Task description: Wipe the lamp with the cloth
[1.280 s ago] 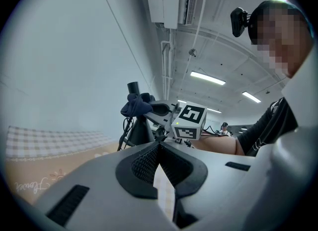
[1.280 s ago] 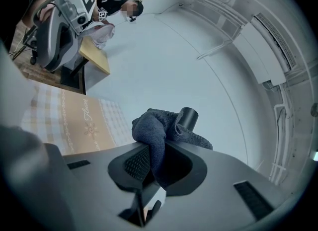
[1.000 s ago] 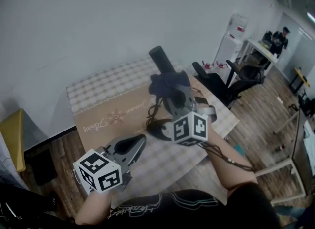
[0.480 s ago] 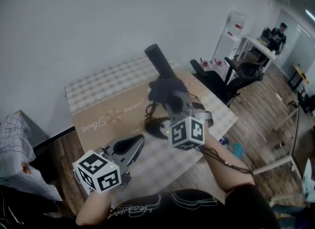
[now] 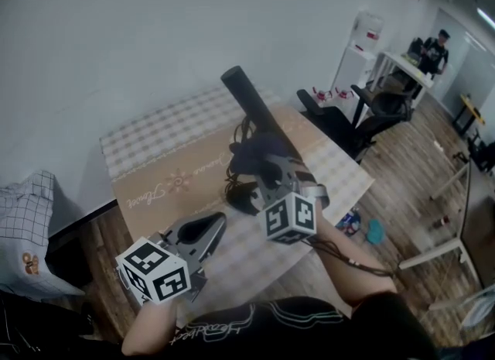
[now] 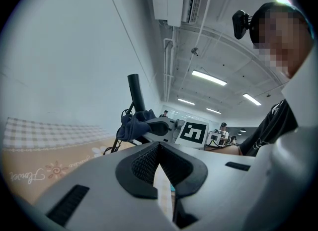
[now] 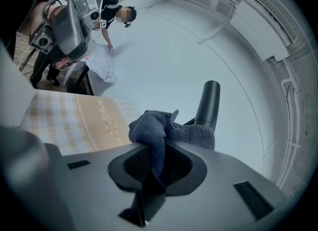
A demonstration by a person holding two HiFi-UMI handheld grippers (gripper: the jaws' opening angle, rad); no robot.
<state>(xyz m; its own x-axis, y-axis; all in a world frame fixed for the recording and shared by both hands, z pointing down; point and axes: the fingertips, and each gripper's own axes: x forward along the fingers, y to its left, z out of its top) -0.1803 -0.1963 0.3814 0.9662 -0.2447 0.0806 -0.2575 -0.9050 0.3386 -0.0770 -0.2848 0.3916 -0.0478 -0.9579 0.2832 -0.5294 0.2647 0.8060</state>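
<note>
Table [image 5: 131, 145]: checked covering with a tan runner [image 5: 170, 176] down the middle.

Lamp [image 5: 246, 97]: black, stands on the runner, its tube-shaped head tilted up and away from the person.

Right gripper [image 5: 267, 166]: forearm reaches in from the lamp's near right. The jaws are clamped on the dark blue cloth [image 7: 159, 133], which bunches out of them and presses against the lamp's arm just below the head.

Left gripper [image 5: 210, 227]: held low at the near-left of the lamp's base, well apart from it, tips aimed toward the lamp. The jaws are together with nothing between them.

Writing: cursive script [image 5: 151, 193] on the runner left of the lamp, beside a flower motif; too blurred to read.
</note>
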